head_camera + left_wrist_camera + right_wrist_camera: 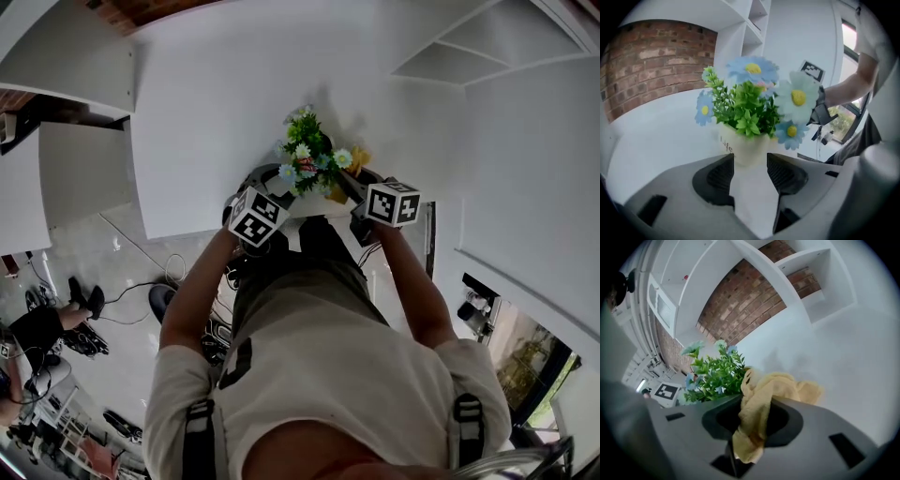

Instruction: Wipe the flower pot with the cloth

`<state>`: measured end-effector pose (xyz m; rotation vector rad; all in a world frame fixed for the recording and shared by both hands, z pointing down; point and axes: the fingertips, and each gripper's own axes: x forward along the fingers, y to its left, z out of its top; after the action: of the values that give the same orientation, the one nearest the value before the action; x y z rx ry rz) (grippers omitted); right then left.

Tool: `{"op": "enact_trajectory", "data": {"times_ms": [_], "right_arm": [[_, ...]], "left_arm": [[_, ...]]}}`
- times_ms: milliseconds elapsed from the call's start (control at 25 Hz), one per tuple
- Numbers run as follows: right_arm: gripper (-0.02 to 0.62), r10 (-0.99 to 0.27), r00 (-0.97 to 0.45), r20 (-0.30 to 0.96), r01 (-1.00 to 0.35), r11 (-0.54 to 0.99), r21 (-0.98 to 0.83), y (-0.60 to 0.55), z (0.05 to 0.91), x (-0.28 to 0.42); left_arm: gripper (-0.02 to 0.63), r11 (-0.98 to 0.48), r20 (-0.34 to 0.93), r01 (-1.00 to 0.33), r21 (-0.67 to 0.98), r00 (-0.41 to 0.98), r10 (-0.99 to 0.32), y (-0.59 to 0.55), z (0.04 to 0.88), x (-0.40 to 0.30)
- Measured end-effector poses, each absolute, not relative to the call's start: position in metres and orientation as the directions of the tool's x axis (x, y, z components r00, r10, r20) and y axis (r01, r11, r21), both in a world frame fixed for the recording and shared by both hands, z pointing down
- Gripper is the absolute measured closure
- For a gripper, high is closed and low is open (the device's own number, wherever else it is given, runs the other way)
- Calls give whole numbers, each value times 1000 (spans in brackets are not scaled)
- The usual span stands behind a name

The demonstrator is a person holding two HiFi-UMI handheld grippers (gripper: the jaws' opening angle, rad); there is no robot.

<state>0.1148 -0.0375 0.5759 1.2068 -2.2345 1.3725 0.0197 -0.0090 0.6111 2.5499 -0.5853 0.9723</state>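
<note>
A cream flower pot (745,146) with green leaves and blue and white flowers (750,105) stands on the white table (216,112) near its front edge. My left gripper (750,161) has its fingertips against both sides of the pot's lower part. My right gripper (753,401) is shut on a crumpled yellow cloth (787,389), which bulges out past the jaws just right of the plant (715,376). In the head view the flowers (307,159) sit between the two grippers, with the cloth (358,159) at their right.
White shelving (487,47) rises at the table's right, and a brick wall (651,65) stands behind it. Left of the table, the floor (122,253) holds cables and gear. Another person (47,328) sits at the far left.
</note>
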Motion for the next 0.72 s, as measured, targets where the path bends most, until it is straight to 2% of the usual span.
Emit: {"op": "enact_trajectory", "data": {"times_ms": [120,280,360,440,600,720], "right_arm": [[476,-503,-630,591,-758,234,-609,-42,574,114],[476,-465,-673,574,-716,217,-663,-25,571,105],[476,-435,-709,556,-679,205,-705,-10,570,92],[476,-421,-726,544,-658,194,-727,-1,572,79],[476,-435,-714,549,-660,158,-734,-3,577,68],[476,-440,-703,558,-671,152,-725,-5,579,69]], "left_arm": [[350,-873,681,-457,170,695,-231,-29,608,1],[371,-810,695,-561,172,652,-304,-88,609,-34],[382,-737,668,-620,269,671,-321,-113,609,-41],[431,-659,625,-638,399,715,-313,-130,607,-35],[429,-583,559,-594,554,784,-268,-145,608,-6],[573,-559,484,-523,643,843,-232,-149,604,18]]}}
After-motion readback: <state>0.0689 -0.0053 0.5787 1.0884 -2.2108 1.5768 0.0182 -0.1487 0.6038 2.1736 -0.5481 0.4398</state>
